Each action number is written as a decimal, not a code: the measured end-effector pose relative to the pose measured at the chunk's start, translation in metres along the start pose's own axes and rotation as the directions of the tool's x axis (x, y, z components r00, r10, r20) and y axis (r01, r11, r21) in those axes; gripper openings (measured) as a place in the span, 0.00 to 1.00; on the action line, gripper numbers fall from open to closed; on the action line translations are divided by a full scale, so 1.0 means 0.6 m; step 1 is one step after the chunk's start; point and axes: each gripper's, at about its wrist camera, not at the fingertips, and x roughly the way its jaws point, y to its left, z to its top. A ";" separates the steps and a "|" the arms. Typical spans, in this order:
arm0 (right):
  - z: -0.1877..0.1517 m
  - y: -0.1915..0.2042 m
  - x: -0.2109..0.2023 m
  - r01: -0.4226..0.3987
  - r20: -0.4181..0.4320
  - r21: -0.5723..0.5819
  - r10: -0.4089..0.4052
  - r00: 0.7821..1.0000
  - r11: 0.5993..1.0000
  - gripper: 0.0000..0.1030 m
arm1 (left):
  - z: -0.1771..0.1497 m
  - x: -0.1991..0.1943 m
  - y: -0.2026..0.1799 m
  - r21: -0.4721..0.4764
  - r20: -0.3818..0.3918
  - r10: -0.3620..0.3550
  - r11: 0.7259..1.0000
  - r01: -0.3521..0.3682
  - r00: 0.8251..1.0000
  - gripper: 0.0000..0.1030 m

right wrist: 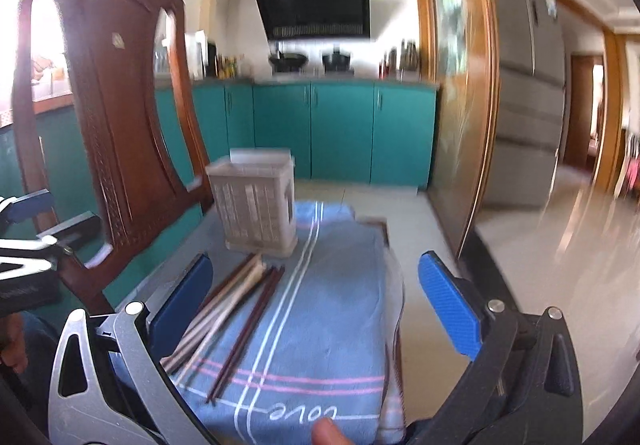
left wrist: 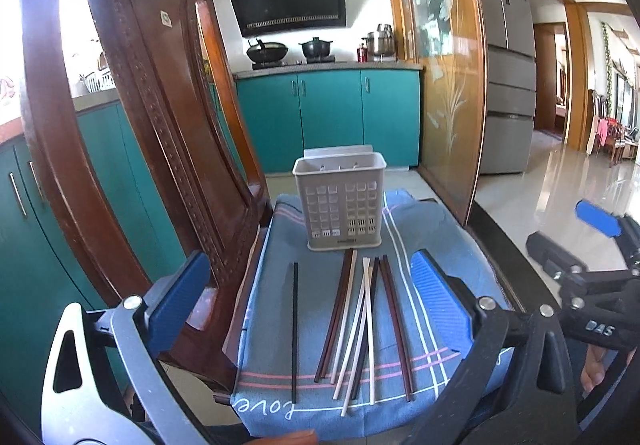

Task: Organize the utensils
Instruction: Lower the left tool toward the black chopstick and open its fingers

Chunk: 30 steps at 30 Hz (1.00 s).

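A grey perforated utensil holder [left wrist: 340,201] stands upright at the far end of a blue cloth [left wrist: 432,253]; it looks empty. Several chopsticks [left wrist: 362,325], brown, white and dark, lie in a loose bunch in front of it. One black chopstick [left wrist: 295,329] lies apart to the left. My left gripper [left wrist: 308,297] is open and empty, above the near ends of the chopsticks. My right gripper [right wrist: 316,305] is open and empty, over the cloth [right wrist: 320,309] right of the chopsticks [right wrist: 232,309]. The holder [right wrist: 256,205] shows blurred in the right wrist view.
A carved wooden chair back [left wrist: 132,117] rises close on the left, also in the right wrist view [right wrist: 108,93]. The right gripper's body [left wrist: 592,277] shows at the right of the left view. Teal cabinets [left wrist: 328,113], a stove and a fridge [left wrist: 508,57] lie beyond.
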 end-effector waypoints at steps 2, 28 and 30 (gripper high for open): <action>-0.007 -0.008 0.038 -0.054 -0.086 0.010 0.055 0.995 0.998 0.98 | 0.006 0.017 -0.002 0.012 -0.021 -0.020 1.000 0.020 1.000 0.97; -0.040 0.079 0.429 -0.317 -0.626 0.060 0.283 0.726 0.947 0.38 | 0.024 0.379 0.066 -0.092 -0.427 -0.177 0.984 0.152 0.887 0.35; -0.041 0.074 0.434 -0.294 -0.634 0.069 0.269 0.725 0.953 0.33 | 0.018 0.387 0.074 -0.111 -0.441 -0.183 0.983 0.149 0.879 0.35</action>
